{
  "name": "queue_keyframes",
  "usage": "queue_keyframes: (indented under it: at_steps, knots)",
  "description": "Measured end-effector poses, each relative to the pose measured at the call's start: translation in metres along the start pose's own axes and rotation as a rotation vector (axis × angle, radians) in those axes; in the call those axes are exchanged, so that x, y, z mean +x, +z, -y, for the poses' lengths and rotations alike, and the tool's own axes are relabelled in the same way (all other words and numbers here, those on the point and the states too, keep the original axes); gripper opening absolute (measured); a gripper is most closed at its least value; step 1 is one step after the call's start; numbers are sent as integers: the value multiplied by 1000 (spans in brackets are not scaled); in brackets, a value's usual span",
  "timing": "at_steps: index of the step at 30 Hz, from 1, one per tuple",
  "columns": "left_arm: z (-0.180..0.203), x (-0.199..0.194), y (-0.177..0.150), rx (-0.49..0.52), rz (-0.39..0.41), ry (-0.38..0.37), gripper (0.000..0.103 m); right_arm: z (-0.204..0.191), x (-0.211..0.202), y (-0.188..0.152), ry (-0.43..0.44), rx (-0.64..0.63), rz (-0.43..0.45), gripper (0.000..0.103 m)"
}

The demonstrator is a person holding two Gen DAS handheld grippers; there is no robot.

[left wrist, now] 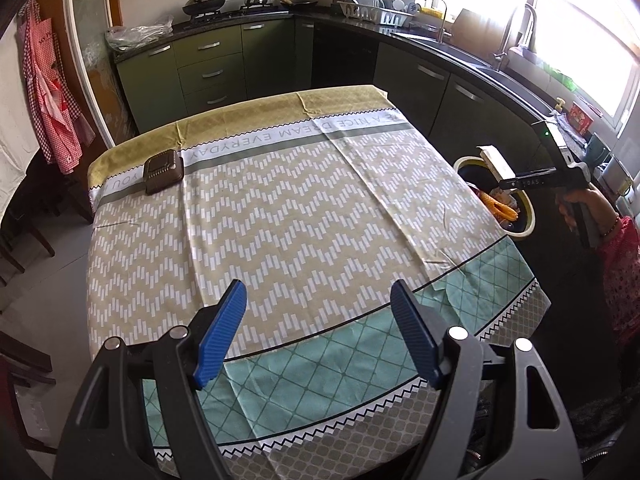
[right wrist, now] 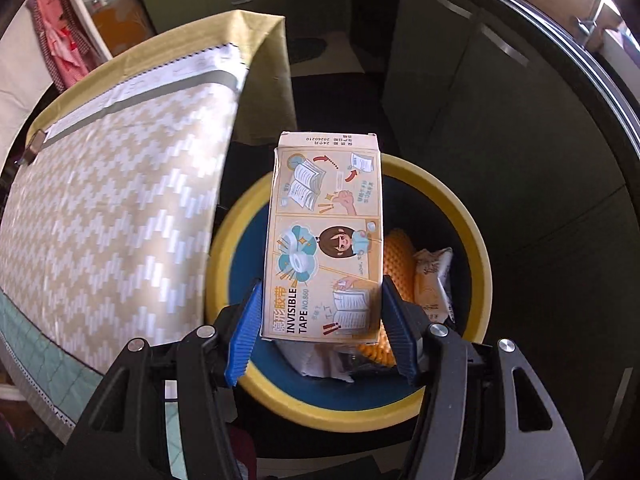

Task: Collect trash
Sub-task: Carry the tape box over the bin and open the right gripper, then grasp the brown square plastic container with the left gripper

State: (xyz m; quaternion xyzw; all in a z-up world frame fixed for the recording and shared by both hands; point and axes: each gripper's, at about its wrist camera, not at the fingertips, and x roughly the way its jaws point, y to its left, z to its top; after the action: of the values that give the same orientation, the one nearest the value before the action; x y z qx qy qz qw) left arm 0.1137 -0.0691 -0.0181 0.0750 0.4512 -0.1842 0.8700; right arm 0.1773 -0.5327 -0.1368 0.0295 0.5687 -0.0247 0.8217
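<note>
My right gripper (right wrist: 322,312) is shut on a beige invisible-tape box (right wrist: 326,232) and holds it over the yellow-rimmed trash bin (right wrist: 476,248) beside the table. The bin holds an orange ribbed item (right wrist: 398,264), a snack wrapper (right wrist: 434,280) and crumpled paper (right wrist: 316,360). In the left wrist view the right gripper (left wrist: 520,182) holds the box (left wrist: 494,160) above the bin (left wrist: 520,228) at the table's right side. My left gripper (left wrist: 318,312) is open and empty above the table's near edge.
The table (left wrist: 280,216) has a patterned cloth; a brown square box (left wrist: 163,170) lies at its far left, also seen in the right wrist view (right wrist: 34,146). Kitchen cabinets (left wrist: 212,64) and a sink counter (left wrist: 460,46) stand behind. Chairs stand at the left.
</note>
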Motion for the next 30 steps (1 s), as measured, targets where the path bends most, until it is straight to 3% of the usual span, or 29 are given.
queue_keyframes:
  at_steps: [7,12,16,20,27,30]
  knots:
    - [4,3,2,13,-8,11,71,29,29,-4,-40,62,-40,58]
    - [6,6,2,24,-15,23,73,32,-3,-16,10,130,53,64]
    - [4,11,4,26,-19,29,75,15,-37,-32,81,133,142,73]
    - [-3,23,12,19,-37,47,77,-10,-53,-51,128,99,184,73]
    - [-53,51,54,-48,-61,131,80,-26,-44,-76,162,100,170,74]
    - [-90,64,81,-120,-70,155,87,-20,-31,-78,166,115,149,74]
